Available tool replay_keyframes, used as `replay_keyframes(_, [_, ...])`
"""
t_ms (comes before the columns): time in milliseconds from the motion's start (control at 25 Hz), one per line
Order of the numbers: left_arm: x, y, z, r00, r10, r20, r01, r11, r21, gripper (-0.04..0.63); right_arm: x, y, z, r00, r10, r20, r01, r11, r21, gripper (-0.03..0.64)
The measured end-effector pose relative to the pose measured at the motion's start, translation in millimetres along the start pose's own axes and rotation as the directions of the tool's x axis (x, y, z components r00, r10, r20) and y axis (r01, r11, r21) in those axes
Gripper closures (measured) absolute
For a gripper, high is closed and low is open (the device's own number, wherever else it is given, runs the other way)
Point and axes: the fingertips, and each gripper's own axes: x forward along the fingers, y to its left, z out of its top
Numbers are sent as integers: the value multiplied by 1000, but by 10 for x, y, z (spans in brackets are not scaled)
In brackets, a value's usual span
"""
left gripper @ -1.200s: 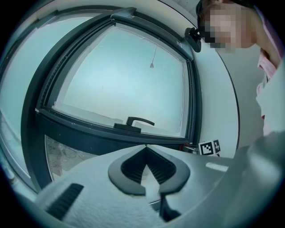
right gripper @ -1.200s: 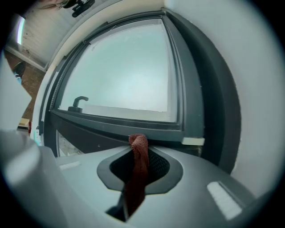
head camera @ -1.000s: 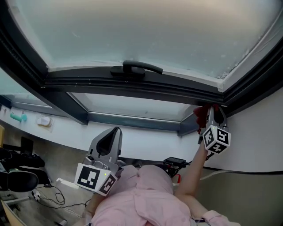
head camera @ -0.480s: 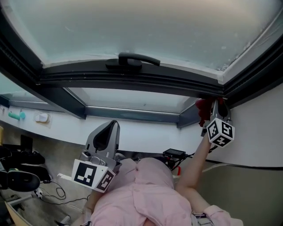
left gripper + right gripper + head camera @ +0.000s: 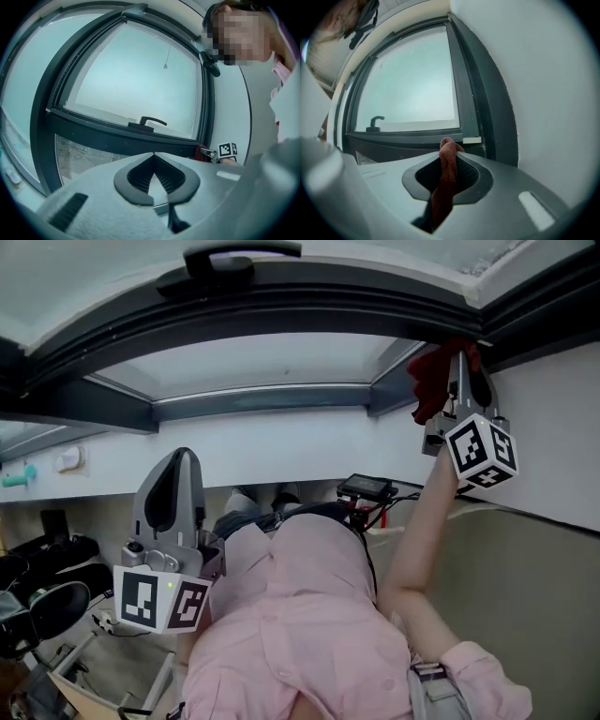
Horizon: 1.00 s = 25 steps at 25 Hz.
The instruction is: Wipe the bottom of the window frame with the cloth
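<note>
At the upper right of the head view, your right tool [image 5: 461, 367] pinches the red cloth [image 5: 429, 381] against the window frame's [image 5: 281, 310] bottom corner, your left tool [image 5: 174, 474] closed on nothing, so most of the rail seems unwiped.

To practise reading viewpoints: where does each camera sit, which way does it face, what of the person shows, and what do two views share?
Head view: on the person's head, looking down past the window frame; pink shirt, left gripper and right gripper show.
Left gripper view: on the left gripper, facing the window; its shut, empty jaws show.
Right gripper view: on the right gripper, facing the frame's lower right corner; jaws shut on the red cloth.
Shared: both gripper views show the handle.
</note>
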Motion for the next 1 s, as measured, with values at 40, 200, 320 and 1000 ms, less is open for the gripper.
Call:
replay_keyframes(40, [-30, 11, -17, 1000, -3, -8, 3, 1000, -4, 597, -93, 85, -11, 1000, 25, 0, -25, 999, 25, 568])
replay_keyframes(200, [-109, 40, -80, 999, -44, -32, 43, 999, -22, 597, -451, 451, -151, 993, 111, -31, -107, 988, 110, 568])
replay_keyframes(320, [-184, 61, -118, 994, -91, -54, 90, 996, -30, 597, -708, 678, -292, 991, 107, -82, -99, 991, 91, 568])
replay_keyframes(1000, [-1087, 1155, -180, 965, -176, -195, 177, 984, -15, 597, -1791, 2203, -256, 993, 55, -103, -42, 992, 119, 568])
